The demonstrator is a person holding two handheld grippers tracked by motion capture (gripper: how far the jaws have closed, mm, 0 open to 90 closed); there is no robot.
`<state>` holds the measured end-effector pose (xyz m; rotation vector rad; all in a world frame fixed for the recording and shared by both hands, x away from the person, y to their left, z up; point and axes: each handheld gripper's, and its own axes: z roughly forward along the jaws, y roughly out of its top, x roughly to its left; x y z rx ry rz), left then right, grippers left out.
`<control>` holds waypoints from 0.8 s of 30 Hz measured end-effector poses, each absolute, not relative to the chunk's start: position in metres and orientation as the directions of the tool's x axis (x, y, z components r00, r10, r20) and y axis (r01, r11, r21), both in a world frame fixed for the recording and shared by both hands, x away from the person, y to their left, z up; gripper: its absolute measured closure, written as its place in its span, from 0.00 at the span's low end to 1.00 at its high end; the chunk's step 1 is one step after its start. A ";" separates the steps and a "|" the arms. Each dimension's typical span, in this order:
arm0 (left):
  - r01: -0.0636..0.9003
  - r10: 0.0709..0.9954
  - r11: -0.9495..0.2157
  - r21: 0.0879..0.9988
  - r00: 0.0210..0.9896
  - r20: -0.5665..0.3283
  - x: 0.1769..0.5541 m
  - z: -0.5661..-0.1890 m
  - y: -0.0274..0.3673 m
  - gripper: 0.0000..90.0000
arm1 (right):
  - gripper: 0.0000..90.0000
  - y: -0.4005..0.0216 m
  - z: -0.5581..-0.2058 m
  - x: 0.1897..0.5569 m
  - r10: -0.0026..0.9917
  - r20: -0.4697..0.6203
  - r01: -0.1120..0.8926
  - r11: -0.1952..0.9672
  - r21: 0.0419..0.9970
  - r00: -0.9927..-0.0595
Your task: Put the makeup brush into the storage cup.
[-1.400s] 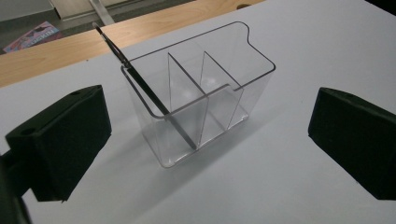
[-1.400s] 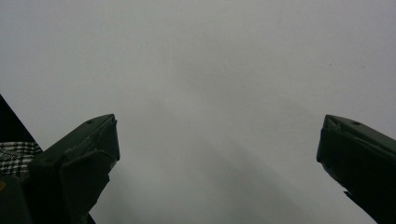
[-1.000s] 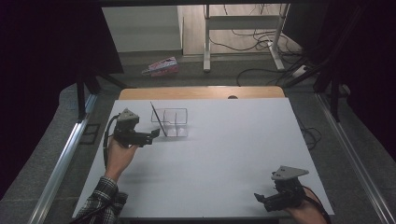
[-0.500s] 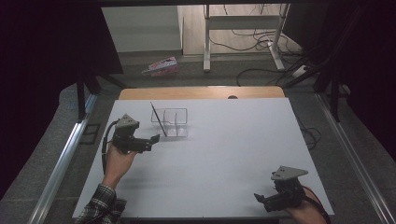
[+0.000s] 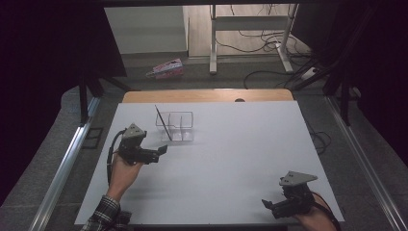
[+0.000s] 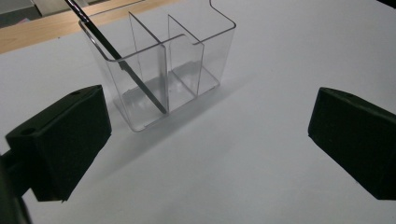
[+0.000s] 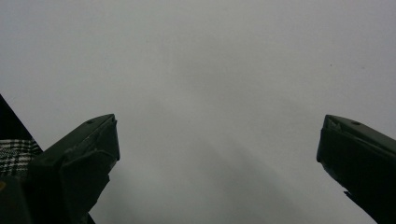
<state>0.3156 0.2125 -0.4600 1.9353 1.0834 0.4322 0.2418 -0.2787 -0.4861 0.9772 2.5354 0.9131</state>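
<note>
The clear plastic organizer [image 5: 175,126] stands upright toward the far left of the white tabletop [image 5: 231,163], and a thin black stick [image 5: 161,122] leans in its left compartment, tip on the floor of the bin and upper end sticking out past the rim. The left hand-held gripper [image 5: 161,149] hovers just short of the organizer with its jaws wide apart and nothing between them; in the left gripper view the organizer [image 6: 163,65] sits ahead, closer to the left jaw. The right hand-held gripper [image 5: 267,204] rests near the front right corner, jaws also apart and empty, well away from the work

The step in hand looks like the left gripper's work at the organizer. To do it well, keep the jaws clear of the leaning stick [image 6: 116,58] and the thin walls, since a nudge would likely slide or tip the light box; any approach should be slow and centred on the target
</note>
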 end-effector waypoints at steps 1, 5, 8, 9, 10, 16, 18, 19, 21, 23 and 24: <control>0.525 0.820 -0.258 0.811 0.563 -0.103 0.315 -0.460 0.212 0.00 | 0.00 -0.279 -0.486 0.242 0.678 -0.027 0.505 0.573 0.645 -0.734; 0.525 0.820 -0.259 0.811 0.563 -0.102 0.311 -0.462 0.213 0.00 | 0.00 -0.279 -0.486 0.242 0.678 -0.027 0.504 0.573 0.646 -0.735; 0.529 0.820 -0.266 0.806 0.564 -0.099 0.308 -0.465 0.213 0.00 | 0.00 -0.279 -0.485 0.241 0.678 -0.028 0.503 0.572 0.647 -0.735; 0.530 0.819 -0.269 0.804 0.565 -0.098 0.308 -0.466 0.213 0.00 | 0.00 -0.279 -0.485 0.241 0.678 -0.028 0.503 0.572 0.648 -0.735; 0.532 0.819 -0.270 0.803 0.565 -0.098 0.307 -0.466 0.213 0.00 | 0.00 -0.279 -0.485 0.241 0.678 -0.027 0.503 0.572 0.648 -0.735; 0.534 0.821 -0.266 0.802 0.562 -0.102 0.301 -0.468 0.213 0.00 | 0.00 -0.279 -0.485 0.241 0.680 -0.021 0.505 0.565 0.652 -0.733; 0.534 0.821 -0.264 0.803 0.561 -0.104 0.300 -0.468 0.213 0.00 | 0.00 -0.279 -0.485 0.241 0.680 -0.020 0.505 0.564 0.653 -0.733; 0.535 0.820 -0.266 0.802 0.563 -0.103 0.299 -0.468 0.213 0.00 | 0.00 -0.279 -0.485 0.241 0.679 -0.019 0.506 0.564 0.653 -0.733; 0.537 0.820 -0.271 0.799 0.564 -0.101 0.297 -0.469 0.213 0.00 | 0.00 -0.278 -0.485 0.241 0.679 -0.019 0.505 0.565 0.653 -0.734; 0.539 0.819 -0.275 0.796 0.565 -0.099 0.295 -0.470 0.212 0.00 | 0.00 -0.278 -0.485 0.241 0.678 -0.020 0.504 0.566 0.653 -0.735; 0.541 0.819 -0.277 0.794 0.565 -0.100 0.294 -0.471 0.212 0.00 | 0.00 -0.278 -0.485 0.241 0.678 -0.022 0.504 0.566 0.652 -0.735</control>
